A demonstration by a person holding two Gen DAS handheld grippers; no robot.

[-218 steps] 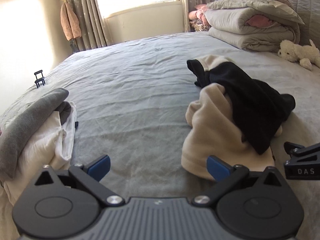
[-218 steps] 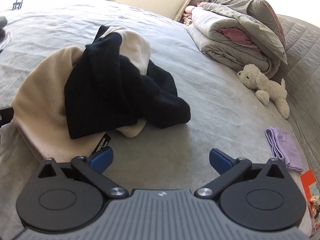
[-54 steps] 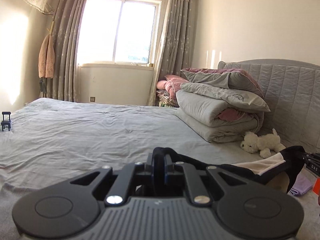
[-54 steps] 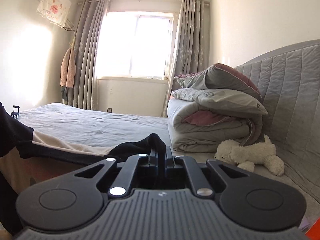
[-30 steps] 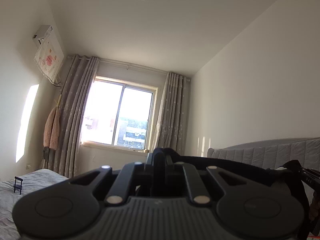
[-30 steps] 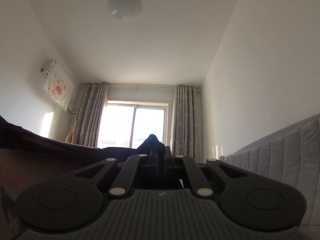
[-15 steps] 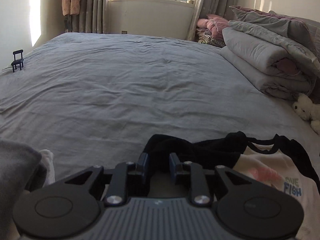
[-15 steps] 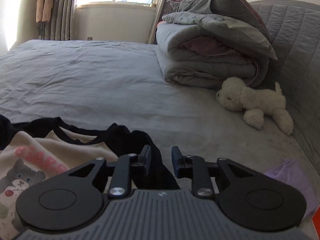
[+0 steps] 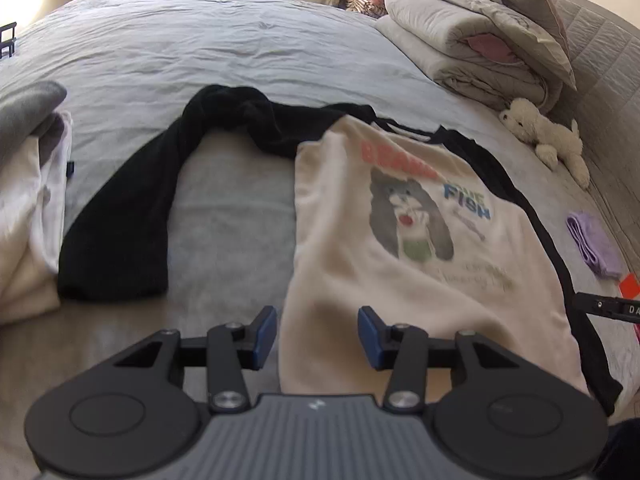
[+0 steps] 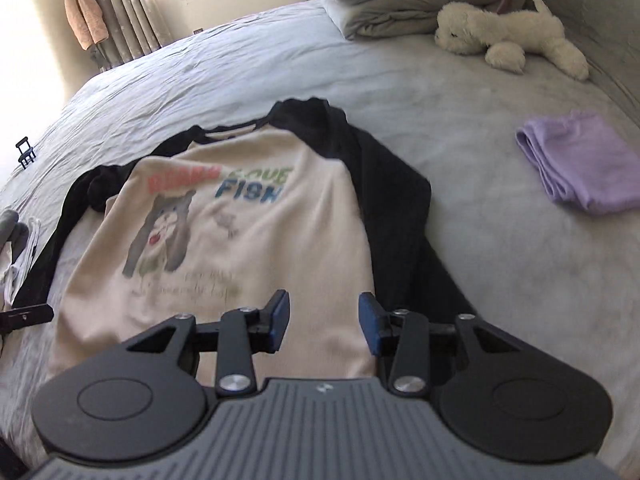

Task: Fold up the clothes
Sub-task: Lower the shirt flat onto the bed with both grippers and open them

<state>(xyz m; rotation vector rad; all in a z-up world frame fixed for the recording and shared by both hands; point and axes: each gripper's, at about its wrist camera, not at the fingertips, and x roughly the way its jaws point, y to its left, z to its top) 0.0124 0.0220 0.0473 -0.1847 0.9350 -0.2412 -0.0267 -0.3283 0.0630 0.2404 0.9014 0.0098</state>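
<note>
one cream shirt (image 9: 404, 264), black sleeves, cat print, spread face-up on bed (image 9: 224, 52)

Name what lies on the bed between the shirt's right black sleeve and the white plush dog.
In the right wrist view, only a folded lilac cloth lies between the black sleeve and plush dog; the rest is bare grey bedsheet.
</note>
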